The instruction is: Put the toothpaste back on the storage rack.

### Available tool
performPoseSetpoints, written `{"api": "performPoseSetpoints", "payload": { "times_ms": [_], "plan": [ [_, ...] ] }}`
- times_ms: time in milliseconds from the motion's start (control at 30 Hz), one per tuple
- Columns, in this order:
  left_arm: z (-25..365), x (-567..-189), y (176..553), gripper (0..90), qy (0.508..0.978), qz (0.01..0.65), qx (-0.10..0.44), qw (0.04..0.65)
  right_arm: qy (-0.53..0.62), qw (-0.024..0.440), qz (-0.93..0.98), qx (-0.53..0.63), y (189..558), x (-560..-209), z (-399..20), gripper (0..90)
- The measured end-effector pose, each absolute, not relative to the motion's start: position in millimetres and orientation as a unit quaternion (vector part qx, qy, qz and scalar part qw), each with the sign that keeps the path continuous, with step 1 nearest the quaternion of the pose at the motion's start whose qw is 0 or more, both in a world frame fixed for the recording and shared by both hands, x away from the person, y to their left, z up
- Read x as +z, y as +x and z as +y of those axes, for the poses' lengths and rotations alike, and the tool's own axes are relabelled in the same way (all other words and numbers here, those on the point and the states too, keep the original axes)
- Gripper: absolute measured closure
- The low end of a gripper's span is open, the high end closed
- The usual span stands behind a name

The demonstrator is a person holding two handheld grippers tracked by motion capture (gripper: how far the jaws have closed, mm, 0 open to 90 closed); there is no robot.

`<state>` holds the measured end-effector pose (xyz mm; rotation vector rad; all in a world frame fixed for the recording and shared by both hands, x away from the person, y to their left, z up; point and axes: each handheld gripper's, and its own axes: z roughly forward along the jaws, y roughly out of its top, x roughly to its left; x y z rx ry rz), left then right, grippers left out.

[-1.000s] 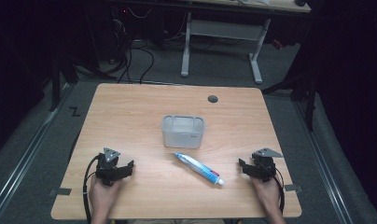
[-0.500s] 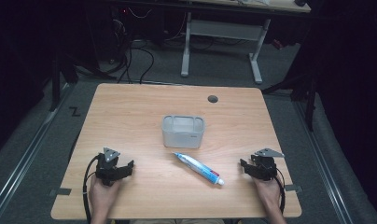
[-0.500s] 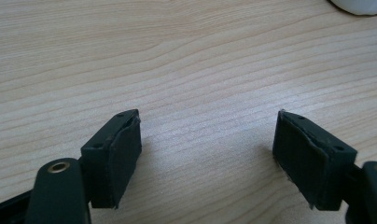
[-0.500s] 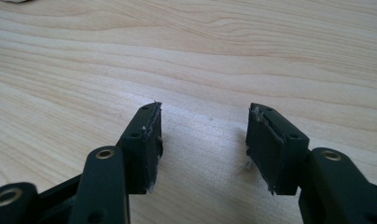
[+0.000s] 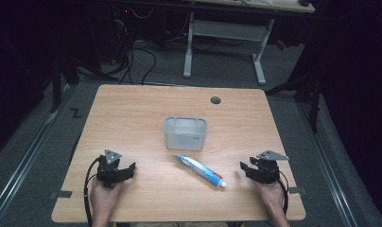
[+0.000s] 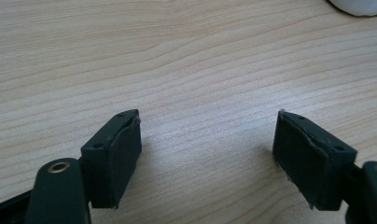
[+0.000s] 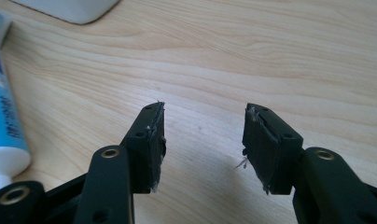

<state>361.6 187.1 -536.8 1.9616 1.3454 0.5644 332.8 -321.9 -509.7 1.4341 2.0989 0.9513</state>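
The toothpaste tube (image 5: pixel 201 170) lies untouched beside the bin (image 5: pixel 185 133); your right gripper (image 5: pixel 248 169), jaws just narrowing on nothing, hasn't reached it.

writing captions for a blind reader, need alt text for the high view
A toothpaste tube lies slantwise on a wooden table just in front of a clear box, untouched. A person's hands hold the left gripper and right gripper at the near corners, both open with nothing between the jaws; the right one's jaws have just been closing.
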Motion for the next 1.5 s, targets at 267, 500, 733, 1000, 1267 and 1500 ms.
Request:
{"api": "performPoseSetpoints", "payload": {
  "times_ms": [267, 500, 733, 1000, 1267, 1500],
  "plan": [
    [187, -537, 362, 24.1, 0.754, 0.517, 0.217, 0.341, 0.48, 0.204, 0.777, 0.353, 327, -504, -308, 48.1],
    [187, -537, 362, 24.1, 0.754, 0.517, 0.218, 0.342, 0.45, 0.2, 0.79, 0.365, 322, -497, -291, 48.5],
    [187, -537, 362, 24.1, 0.754, 0.517, 0.218, 0.341, 0.428, 0.187, 0.799, 0.379, 319, -487, -277, 55.6],
    [187, -537, 362, 24.1, 0.754, 0.517, 0.219, 0.341, 0.397, 0.185, 0.816, 0.377, 321, -481, -258, 59.2],
    [187, -537, 362, 24.1, 0.755, 0.516, 0.219, 0.34, 0.359, 0.175, 0.843, 0.36, 329, -476, -232, 60.4],
    [187, -537, 361, 24.1, 0.755, 0.516, 0.22, 0.34, 0.348, 0.159, 0.851, 0.358, 337, -472, -211, 59.1]
  ]
}}
